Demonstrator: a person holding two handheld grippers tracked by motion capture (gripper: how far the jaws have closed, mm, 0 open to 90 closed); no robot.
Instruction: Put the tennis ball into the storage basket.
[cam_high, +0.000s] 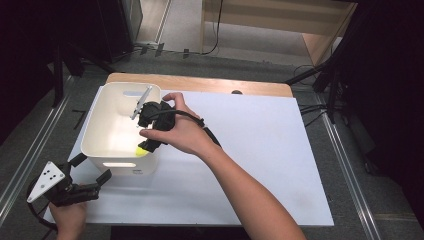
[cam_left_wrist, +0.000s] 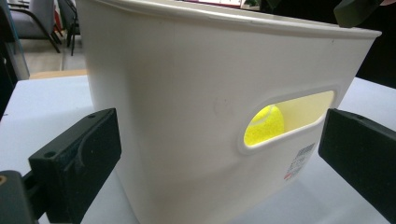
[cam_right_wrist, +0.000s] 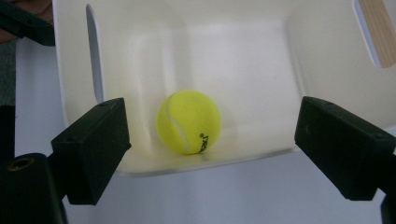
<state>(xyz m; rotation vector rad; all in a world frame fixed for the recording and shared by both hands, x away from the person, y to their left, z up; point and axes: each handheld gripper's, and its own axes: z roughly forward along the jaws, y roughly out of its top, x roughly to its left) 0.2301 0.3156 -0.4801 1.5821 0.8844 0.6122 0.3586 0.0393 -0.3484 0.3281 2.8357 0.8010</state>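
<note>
Nearest the camera, at the bottom left of the high view, the left gripper (cam_high: 87, 186) is resting low over the worktop (cam_high: 260, 150), held in one hand (cam_high: 70, 220) and aiming at the near wall of the tub (cam_high: 95, 125). Its jaws are standing spread with nothing between them; in the left gripper view they are framing the tub's side and its handle slot (cam_left_wrist: 289, 119), just short of it and apparently not touching. Judging by that pose, this gripper is waiting where it could steady the tub.

Moving right, the white tub is sitting on the left part of the worktop, and one yellow tennis ball (cam_right_wrist: 188, 122) is lying on its floor against the near wall, glowing through the slot in the left gripper view.

Further right, the right gripper (cam_high: 150, 137) is hanging over the tub's near right rim, tilted down toward the ball, the hand (cam_high: 175, 131) wrapped around it. Its jaws are also spread wide and holding nothing, with the ball lined up between them and below, so it looks placed either to drop onto the ball or to draw clear of it.

Counted: one ball, one tub, two grippers, two hands, two handle slots.
</note>
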